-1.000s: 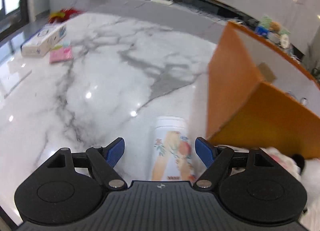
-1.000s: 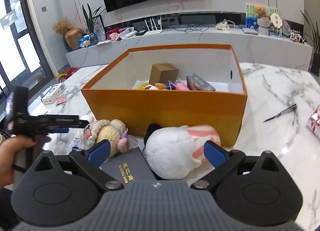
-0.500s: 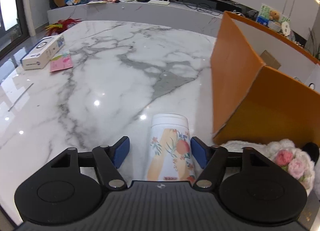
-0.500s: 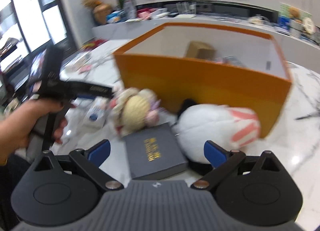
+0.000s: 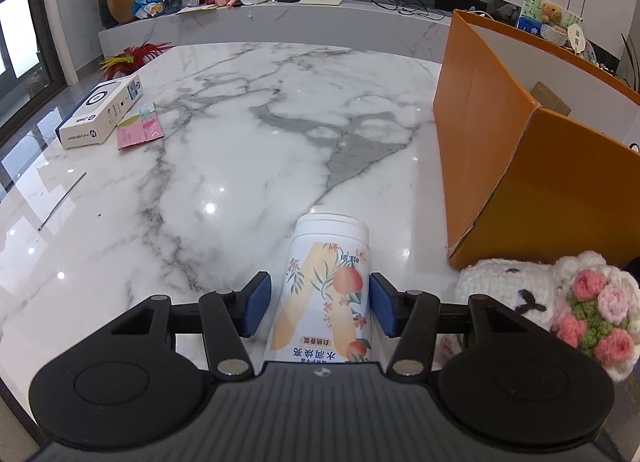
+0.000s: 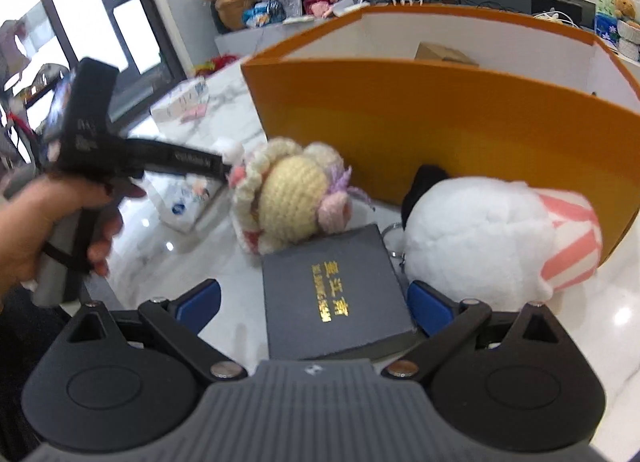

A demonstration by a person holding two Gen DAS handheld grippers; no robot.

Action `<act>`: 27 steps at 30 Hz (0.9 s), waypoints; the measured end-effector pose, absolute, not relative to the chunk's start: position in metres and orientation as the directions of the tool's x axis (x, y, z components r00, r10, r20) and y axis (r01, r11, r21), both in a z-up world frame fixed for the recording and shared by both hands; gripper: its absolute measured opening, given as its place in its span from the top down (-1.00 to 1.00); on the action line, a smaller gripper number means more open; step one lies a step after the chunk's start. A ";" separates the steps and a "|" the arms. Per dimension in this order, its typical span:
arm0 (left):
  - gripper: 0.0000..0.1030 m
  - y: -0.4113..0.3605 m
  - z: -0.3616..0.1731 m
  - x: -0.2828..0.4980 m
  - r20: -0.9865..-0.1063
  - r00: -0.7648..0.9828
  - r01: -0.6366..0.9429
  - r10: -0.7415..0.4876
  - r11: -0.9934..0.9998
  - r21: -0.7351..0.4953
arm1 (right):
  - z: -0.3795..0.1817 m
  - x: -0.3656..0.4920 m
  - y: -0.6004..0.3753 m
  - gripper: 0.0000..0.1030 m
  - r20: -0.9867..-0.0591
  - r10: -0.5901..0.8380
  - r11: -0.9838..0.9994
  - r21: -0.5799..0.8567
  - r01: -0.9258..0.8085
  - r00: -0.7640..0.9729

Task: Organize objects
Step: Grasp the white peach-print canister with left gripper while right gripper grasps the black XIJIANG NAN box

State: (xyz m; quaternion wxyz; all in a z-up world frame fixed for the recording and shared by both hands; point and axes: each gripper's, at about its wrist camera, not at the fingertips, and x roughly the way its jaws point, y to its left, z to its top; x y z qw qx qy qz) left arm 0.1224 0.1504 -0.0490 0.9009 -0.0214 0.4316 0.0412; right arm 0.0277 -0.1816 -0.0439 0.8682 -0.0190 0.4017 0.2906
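A white canister (image 5: 326, 286) with a peach print lies between the blue pads of my left gripper (image 5: 320, 304), lid pointing away. The jaws are closing on it; the right pad is at its side and a thin gap shows at the left pad (image 5: 256, 302). My right gripper (image 6: 316, 304) is open and wide, low over a dark box with gold lettering (image 6: 332, 290) that sits between its fingers untouched. The orange box (image 6: 400, 110) stands behind. A hand holds the left gripper (image 6: 120, 150) at the left of the right wrist view.
A crochet doll (image 6: 288, 198) and a white plush with pink stripes (image 6: 480, 230) lie against the orange box (image 5: 540, 166) front. On the far left of the marble table (image 5: 240, 142) are a white carton (image 5: 100, 112), a pink packet (image 5: 140, 130) and a thin rod (image 5: 62, 202).
The left jaws have narrowed from wide apart to almost on the canister. The right gripper has come down and closer to the dark box, which now sits between its fingers.
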 end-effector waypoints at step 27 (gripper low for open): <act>-0.09 0.153 -0.047 0.111 -0.786 0.616 -0.091 0.064 0.996 0.009 | -0.066 0.027 -0.146 -0.99 -0.757 0.343 0.846 -0.008 -0.534 0.555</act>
